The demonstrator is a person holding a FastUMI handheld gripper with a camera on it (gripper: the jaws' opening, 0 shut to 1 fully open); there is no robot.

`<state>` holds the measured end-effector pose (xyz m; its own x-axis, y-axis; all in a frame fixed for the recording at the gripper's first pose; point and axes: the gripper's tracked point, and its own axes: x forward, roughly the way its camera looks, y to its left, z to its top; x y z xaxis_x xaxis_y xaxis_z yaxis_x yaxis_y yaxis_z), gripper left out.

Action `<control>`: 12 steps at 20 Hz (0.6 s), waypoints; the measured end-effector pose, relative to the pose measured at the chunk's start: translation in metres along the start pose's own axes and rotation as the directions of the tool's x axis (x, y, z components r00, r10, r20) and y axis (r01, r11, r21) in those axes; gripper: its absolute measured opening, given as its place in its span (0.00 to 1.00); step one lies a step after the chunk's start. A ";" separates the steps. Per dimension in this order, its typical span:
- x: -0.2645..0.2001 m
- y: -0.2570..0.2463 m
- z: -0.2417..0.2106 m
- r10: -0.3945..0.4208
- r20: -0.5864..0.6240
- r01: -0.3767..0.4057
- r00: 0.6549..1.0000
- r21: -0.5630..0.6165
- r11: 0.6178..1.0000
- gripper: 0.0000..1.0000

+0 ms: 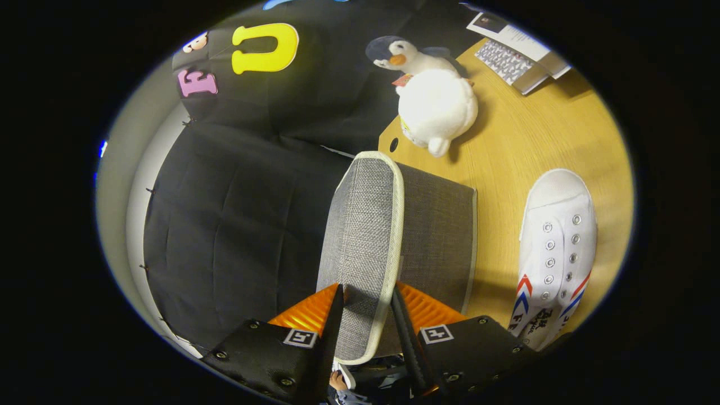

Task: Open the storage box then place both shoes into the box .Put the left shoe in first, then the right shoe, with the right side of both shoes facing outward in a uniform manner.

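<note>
Wooden table holds a toy penguin and one white shoe beside the grey storage box. Gripper fingers pinch the box's lid, which stands lifted. Opening looks part done; this shoe still waits outside.

Raised lid hides box interior; shoe heel cut off.

I see a light wooden table under warm light, with a round cable hole near its corner; black cloth drapes the booth wall beyond its edge; a pale wall shows past the cloth.
</note>
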<state>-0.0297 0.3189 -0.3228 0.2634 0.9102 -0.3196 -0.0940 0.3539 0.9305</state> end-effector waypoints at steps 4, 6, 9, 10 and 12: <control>-0.007 0.022 -0.008 0.061 -0.038 -0.061 0.997 -0.010 0.998 0.52; -0.009 0.038 -0.005 0.085 -0.029 -0.086 0.996 -0.021 0.996 0.52; -0.008 0.064 0.003 0.109 -0.023 -0.110 0.994 -0.049 0.993 0.52; -0.008 0.075 0.005 0.120 -0.021 -0.121 0.993 -0.065 0.990 0.52; -0.006 0.100 0.012 0.154 -0.018 -0.155 0.988 -0.090 0.984 0.52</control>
<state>-0.0288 0.3463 -0.2254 0.2282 0.9577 -0.1753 -0.2200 0.2261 0.9489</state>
